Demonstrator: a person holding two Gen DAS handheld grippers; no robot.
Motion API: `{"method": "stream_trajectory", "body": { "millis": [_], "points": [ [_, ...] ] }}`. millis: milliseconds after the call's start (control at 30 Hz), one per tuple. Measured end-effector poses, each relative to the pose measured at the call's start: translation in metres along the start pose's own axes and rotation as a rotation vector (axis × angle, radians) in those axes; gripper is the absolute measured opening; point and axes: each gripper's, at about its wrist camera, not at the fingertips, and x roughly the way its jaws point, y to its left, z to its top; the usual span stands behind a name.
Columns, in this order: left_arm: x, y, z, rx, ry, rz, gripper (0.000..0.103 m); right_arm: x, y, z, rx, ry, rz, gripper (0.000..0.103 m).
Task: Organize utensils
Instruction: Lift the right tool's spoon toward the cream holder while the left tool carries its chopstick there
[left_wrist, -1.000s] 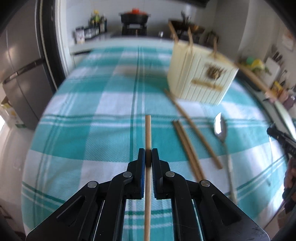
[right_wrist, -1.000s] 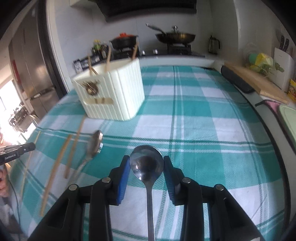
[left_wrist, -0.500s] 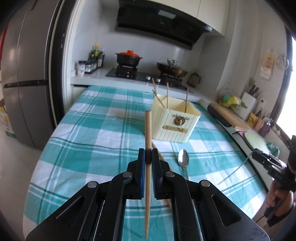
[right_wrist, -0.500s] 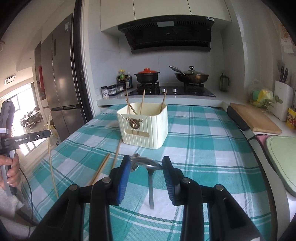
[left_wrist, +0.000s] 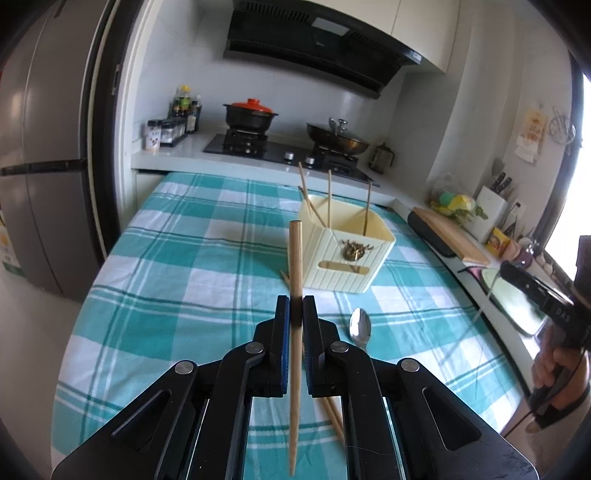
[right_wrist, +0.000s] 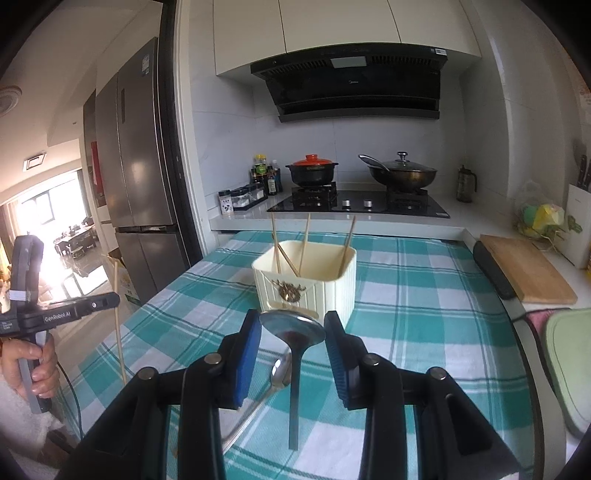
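My left gripper (left_wrist: 294, 309) is shut on a wooden chopstick (left_wrist: 295, 258), held up in the air with its thick end pointing at the cream utensil holder (left_wrist: 347, 258). My right gripper (right_wrist: 292, 332) is shut on the bowl of a metal spoon (right_wrist: 292, 326), whose handle hangs down. It hovers in front of the utensil holder (right_wrist: 317, 291), which has several chopsticks standing in it. A second spoon (left_wrist: 360, 328) and loose chopsticks (left_wrist: 334, 417) lie on the teal checked tablecloth (left_wrist: 184, 266). The second spoon (right_wrist: 280, 369) also shows below the right fingers.
Beyond the table are a stove with a red-lidded pot (right_wrist: 312, 171) and a wok (right_wrist: 402, 173). A fridge (right_wrist: 140, 177) stands at the left. A cutting board (right_wrist: 524, 269) and a green mat (right_wrist: 570, 365) sit on the right counter. A hand (right_wrist: 29, 362) grips the left tool.
Both grippers have risen from the table, the left carrying the chopstick and the right carrying the spoon. Both views now tilt up towards the holder and stove.
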Motion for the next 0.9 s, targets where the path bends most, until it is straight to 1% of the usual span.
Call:
{"method": "stream_trajectory", "body": {
  "millis": [67, 167, 267, 333, 433, 500, 567, 633, 700, 767, 867, 900],
  "points": [
    [-0.001, -0.001, 0.011, 0.005, -0.009, -0.011, 0.005, 0.008, -0.001, 0.012, -0.003, 0.002, 0.013, 0.036],
    [-0.002, -0.005, 0.037, 0.016, -0.036, -0.037, 0.005, 0.02, -0.005, 0.032, -0.006, 0.0, 0.024, 0.036],
    [-0.002, -0.011, 0.072, 0.02, -0.071, -0.069, 0.005, 0.036, -0.01, 0.055, -0.002, -0.006, 0.026, 0.036],
    [-0.001, -0.019, 0.1, 0.036, -0.118, -0.074, 0.005, 0.046, -0.014, 0.072, -0.001, -0.016, 0.027, 0.036],
    [0.006, -0.033, 0.141, 0.066, -0.201, -0.062, 0.005, 0.062, -0.018, 0.102, -0.015, -0.04, 0.024, 0.036],
    [0.019, -0.04, 0.171, 0.057, -0.245, -0.067, 0.005, 0.074, -0.019, 0.123, -0.029, -0.058, 0.018, 0.035],
    [0.035, -0.043, 0.191, 0.036, -0.273, -0.065, 0.005, 0.086, -0.021, 0.138, -0.038, -0.072, 0.015, 0.036],
    [0.058, -0.047, 0.207, 0.01, -0.305, -0.054, 0.005, 0.1, -0.023, 0.15, -0.044, -0.088, 0.009, 0.035],
    [0.079, -0.049, 0.214, -0.004, -0.329, -0.032, 0.005, 0.116, -0.025, 0.156, -0.059, -0.108, -0.003, 0.035],
    [0.11, -0.052, 0.215, -0.005, -0.315, -0.006, 0.005, 0.136, -0.028, 0.156, -0.059, -0.102, -0.009, 0.035],
    [0.158, -0.049, 0.207, -0.035, -0.225, -0.001, 0.005, 0.173, -0.039, 0.145, -0.022, -0.034, 0.005, 0.035],
    [0.176, -0.047, 0.201, -0.048, -0.182, 0.0, 0.005, 0.184, -0.043, 0.139, -0.014, -0.005, 0.009, 0.035]
  ]
}}
